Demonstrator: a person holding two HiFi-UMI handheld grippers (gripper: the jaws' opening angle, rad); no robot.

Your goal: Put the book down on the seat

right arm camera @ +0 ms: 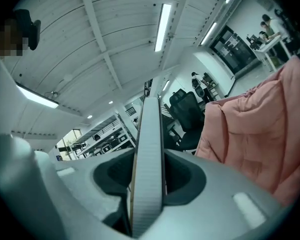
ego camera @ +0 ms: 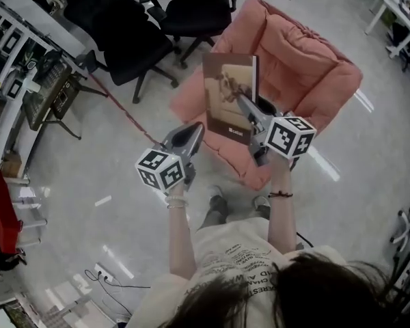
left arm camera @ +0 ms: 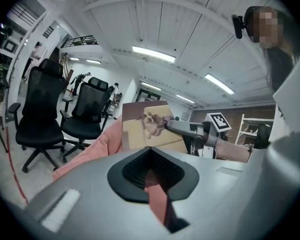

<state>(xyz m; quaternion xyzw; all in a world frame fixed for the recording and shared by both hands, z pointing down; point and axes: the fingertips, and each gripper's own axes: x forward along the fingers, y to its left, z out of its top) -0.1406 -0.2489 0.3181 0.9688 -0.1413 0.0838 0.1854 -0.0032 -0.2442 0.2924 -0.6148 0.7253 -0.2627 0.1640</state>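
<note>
A brown book with a dog picture on its cover hangs upright over the pink padded seat. My right gripper is shut on the book's lower right part. In the right gripper view the book's page edge stands straight up between the jaws, with the seat to the right. My left gripper is to the left of the book, apart from it, shut and holding nothing. The left gripper view shows the book's cover, the right gripper on it and the seat behind.
Two black office chairs stand behind the seat. A red cable runs across the floor at left. Shelving lines the left side. A white desk is at the upper right. The person's feet are just in front of the seat.
</note>
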